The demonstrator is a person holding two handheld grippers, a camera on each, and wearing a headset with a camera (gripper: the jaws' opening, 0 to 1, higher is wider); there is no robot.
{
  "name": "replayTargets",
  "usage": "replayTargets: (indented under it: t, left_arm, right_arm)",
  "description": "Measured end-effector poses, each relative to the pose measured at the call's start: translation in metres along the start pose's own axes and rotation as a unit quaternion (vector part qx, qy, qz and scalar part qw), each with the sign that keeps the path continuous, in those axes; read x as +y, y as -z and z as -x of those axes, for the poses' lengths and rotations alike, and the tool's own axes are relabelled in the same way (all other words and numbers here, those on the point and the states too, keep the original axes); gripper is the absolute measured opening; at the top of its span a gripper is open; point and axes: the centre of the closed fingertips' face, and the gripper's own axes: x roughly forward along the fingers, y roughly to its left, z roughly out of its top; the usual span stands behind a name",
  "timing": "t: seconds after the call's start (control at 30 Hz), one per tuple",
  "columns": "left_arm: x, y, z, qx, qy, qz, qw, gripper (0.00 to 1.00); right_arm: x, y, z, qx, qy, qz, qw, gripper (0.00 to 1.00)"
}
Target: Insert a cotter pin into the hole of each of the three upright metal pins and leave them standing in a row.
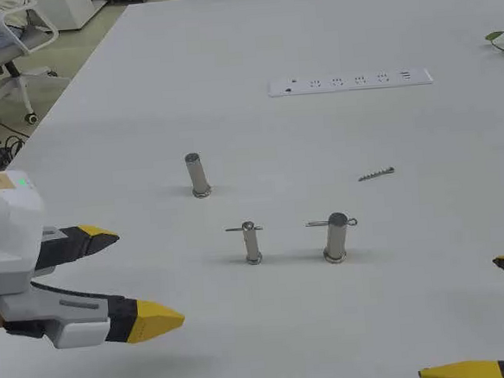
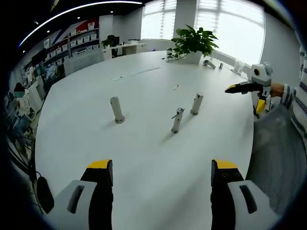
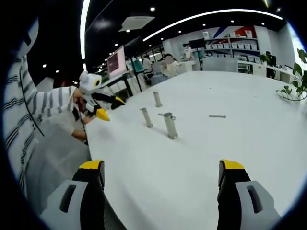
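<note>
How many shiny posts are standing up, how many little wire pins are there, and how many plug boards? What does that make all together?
Upright metal pins: 3
Cotter pins: 3 (two pushed through posts, one lying loose)
Power strip: 1
Total: 7

Your left claw (image 1: 146, 279) and right claw (image 1: 460, 317) have white bodies and black jaws tipped yellow; your sleeve (image 3: 44, 103) is grey-and-white striped.
</note>
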Motion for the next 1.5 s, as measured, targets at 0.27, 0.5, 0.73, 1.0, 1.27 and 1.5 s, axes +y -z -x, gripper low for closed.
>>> replayTargets:
  t: [0.27, 0.5, 0.73, 1.0, 1.27, 1.5]
  left_arm:
    - [0.019, -0.011, -0.020, 0.009, 0.013, 0.012, 0.9998, 0.74]
    - [0.046, -0.018, -0.036, 0.018, -0.014, 0.012, 0.9997, 0.62]
    - [0.069, -0.032, -0.048, 0.022, -0.028, -0.004, 0.9994, 0.51]
    - [0.093, -0.058, -0.062, 0.017, -0.029, -0.043, 0.9985, 0.43]
    - [0.102, -0.079, -0.076, 0.015, -0.023, -0.080, 0.9964, 0.39]
    - [0.100, -0.087, -0.090, 0.026, -0.007, -0.118, 0.9926, 0.33]
  right_arm:
    - [0.003, -0.005, 0.002, -0.012, 0.004, -0.008, 0.9999, 0.99]
    - [0.005, -0.002, 0.003, -0.008, 0.006, -0.016, 0.9998, 0.98]
    - [0.001, 0.003, 0.006, -0.003, 0.012, -0.020, 0.9997, 0.96]
    - [-0.004, 0.003, 0.013, -0.005, 0.035, -0.029, 0.9989, 0.94]
    - [-0.009, 0.006, 0.016, -0.006, 0.052, -0.039, 0.9979, 0.93]
    - [-0.013, 0.010, 0.019, -0.003, 0.065, -0.046, 0.9968, 0.93]
